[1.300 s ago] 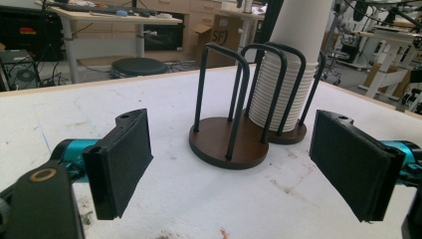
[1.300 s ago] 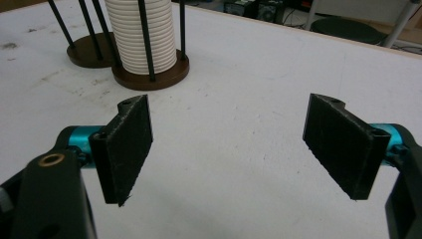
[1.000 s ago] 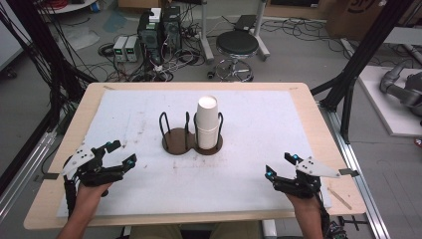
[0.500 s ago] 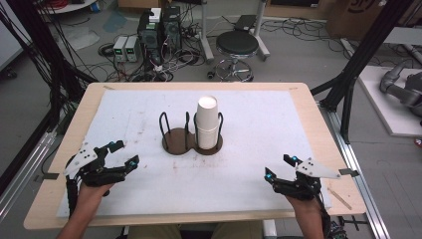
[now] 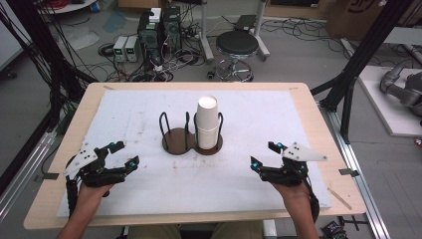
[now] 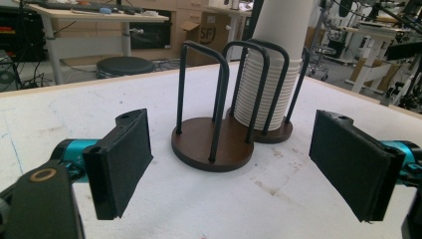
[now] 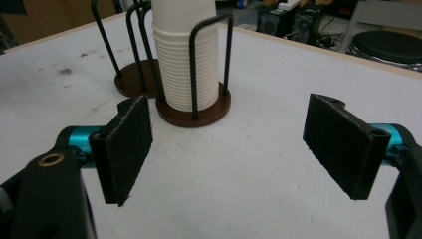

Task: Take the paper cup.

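A stack of white paper cups (image 5: 207,119) (image 6: 271,74) (image 7: 185,59) stands upright in the right half of a double wire holder with two brown round bases (image 5: 175,141) (image 6: 211,147) (image 7: 130,79) at the table's middle. The holder's left half holds nothing. My left gripper (image 5: 124,154) (image 6: 234,164) rests low at the front left, open and bare, pointing at the holder. At the front right my right gripper (image 5: 264,154) (image 7: 226,149) is open too, nothing between its pads, aimed at the cup stack.
A white mat (image 5: 129,114) covers the wooden table (image 5: 318,119). Behind the far edge stand a black stool (image 5: 237,46), computer boxes (image 5: 159,25) and loose cables on the floor. Black frame legs (image 5: 356,69) rise at both sides.
Both grippers stay almost where they were; the left one has shifted very slightly. Both remain open.
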